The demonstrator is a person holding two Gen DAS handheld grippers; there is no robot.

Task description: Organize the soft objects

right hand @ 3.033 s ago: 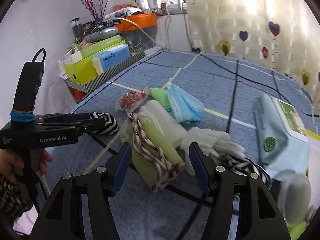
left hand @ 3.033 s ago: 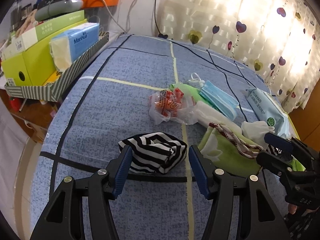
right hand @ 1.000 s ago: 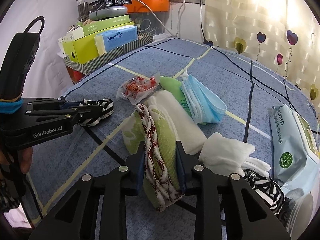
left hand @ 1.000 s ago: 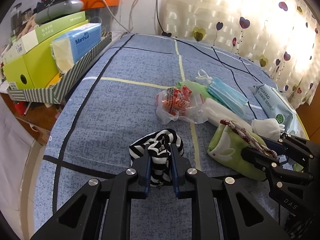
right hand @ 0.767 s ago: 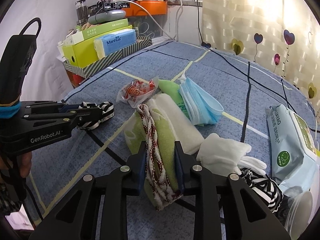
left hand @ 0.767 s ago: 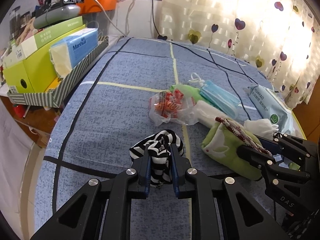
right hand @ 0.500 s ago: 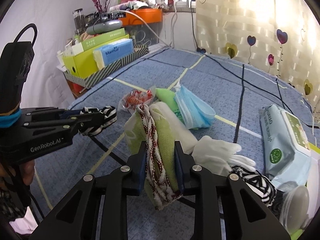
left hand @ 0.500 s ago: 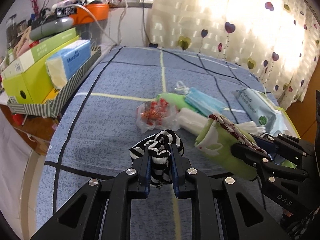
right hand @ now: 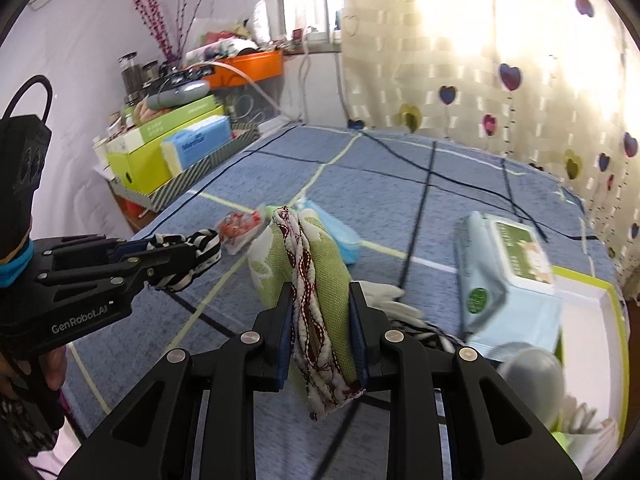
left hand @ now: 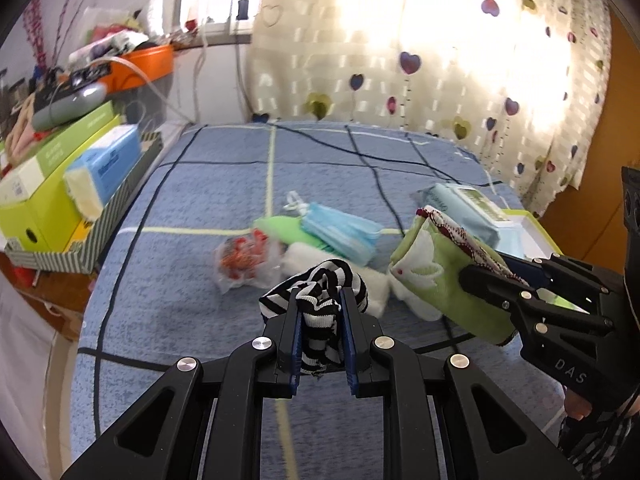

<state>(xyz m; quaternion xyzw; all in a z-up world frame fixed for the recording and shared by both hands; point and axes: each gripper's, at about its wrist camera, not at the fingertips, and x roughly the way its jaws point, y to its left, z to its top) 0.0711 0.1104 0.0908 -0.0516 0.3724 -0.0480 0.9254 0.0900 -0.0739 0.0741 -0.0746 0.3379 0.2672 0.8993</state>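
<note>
Pinching: L fingers (left hand: 320,300) striped sock (left hand: 320,280) | R fingers (right hand: 322,304) green cloth (right hand: 324,272) | "GenRobot.AI", "DAS"

Between left gripper (left hand: 319,304) fingers: striped sock (left hand: 318,292). Between right gripper (right hand: 322,312) fingers: folded towel (right hand: 316,276). Ahead of left gripper: snack bag (left hand: 240,258), face masks (left hand: 340,230) behind it. Right of right gripper: wet wipes pack (right hand: 504,276), box (right hand: 596,340) beyond.

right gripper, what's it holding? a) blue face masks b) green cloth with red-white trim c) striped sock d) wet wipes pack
b: the right gripper has its jaws shut on the green cloth, while the striped sock is in the left gripper and the masks and wipes pack lie on the bed.
</note>
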